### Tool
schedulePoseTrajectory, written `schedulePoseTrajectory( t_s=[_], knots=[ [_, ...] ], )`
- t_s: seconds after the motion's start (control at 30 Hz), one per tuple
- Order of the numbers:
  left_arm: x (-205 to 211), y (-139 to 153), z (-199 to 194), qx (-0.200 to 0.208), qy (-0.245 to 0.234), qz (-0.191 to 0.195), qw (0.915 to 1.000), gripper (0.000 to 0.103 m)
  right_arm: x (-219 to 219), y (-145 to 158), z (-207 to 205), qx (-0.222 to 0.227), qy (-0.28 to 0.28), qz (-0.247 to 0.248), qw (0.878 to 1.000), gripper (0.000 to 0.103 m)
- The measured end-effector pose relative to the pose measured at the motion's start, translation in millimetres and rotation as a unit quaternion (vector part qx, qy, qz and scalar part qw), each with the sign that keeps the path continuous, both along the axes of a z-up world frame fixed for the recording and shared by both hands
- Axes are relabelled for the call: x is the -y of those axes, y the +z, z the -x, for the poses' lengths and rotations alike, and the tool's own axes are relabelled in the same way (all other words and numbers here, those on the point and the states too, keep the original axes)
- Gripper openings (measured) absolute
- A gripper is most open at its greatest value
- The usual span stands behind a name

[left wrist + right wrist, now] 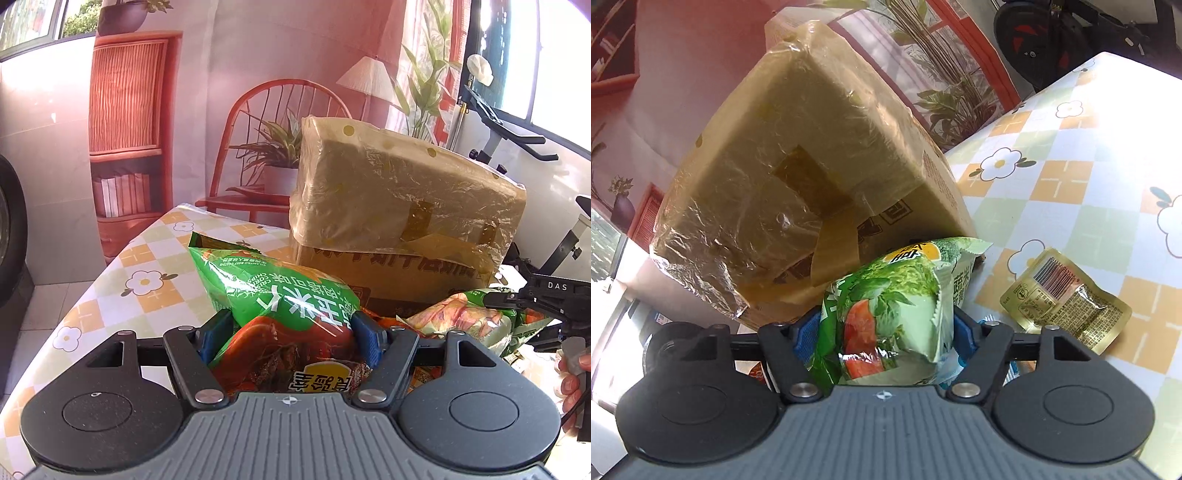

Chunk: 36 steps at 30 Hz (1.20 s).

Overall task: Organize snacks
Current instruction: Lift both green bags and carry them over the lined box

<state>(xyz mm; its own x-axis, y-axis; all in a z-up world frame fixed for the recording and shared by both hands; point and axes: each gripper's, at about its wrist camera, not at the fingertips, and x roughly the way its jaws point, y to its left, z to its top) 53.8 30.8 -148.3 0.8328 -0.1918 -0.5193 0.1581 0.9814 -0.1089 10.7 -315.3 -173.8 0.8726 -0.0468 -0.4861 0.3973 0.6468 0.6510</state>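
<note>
My left gripper (291,332) is shut on a green and red chip bag (280,295), held above the checked tablecloth in front of the taped cardboard box (399,199). My right gripper (882,328) is shut on a pale green vegetable snack bag (897,302), close to the lower edge of the same box (798,177). In the left wrist view the right gripper (517,299) shows at the right with its snack bag (476,317). A gold snack packet (1067,299) lies flat on the table to the right of my right gripper.
The table with a flower-patterned checked cloth (147,280) ends at the left and far edges. A printed backdrop (258,92) hangs behind it. An exercise bike (1071,33) stands beyond the table's far corner. More snack packets lie below the grippers.
</note>
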Motion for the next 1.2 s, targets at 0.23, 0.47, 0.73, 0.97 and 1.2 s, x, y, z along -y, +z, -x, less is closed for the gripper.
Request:
schedulePoseTrajectory(
  t_s=[0.23,0.47,0.73,0.97,1.2],
  knots=[
    [5.9,6.2,7.3,0.014,-0.017,-0.005,0.9997,0.072,-31.4,13.9,31.9,0.010,0.041,0.083,0.996,0.066],
    [13.1,24.9,13.8,0.043,-0.038,-0.007,0.9983,0.072,-37.6,32.9,54.6,0.048,0.050,0.094,0.993,0.065],
    [22.0,75.0,12.8,0.116,-0.069,-0.013,0.9908,0.072,-34.0,96.2,71.4,0.128,0.040,0.144,0.980,0.065],
    [42.4,125.7,-18.3,0.172,-0.088,-0.018,0.9810,0.072,-18.8,172.3,44.8,0.195,0.029,0.238,0.951,0.065],
    [83.0,151.6,-79.2,0.186,-0.094,-0.051,0.9767,0.073,-8.5,199.8,-31.5,0.167,0.020,0.377,0.911,0.065]
  ],
)
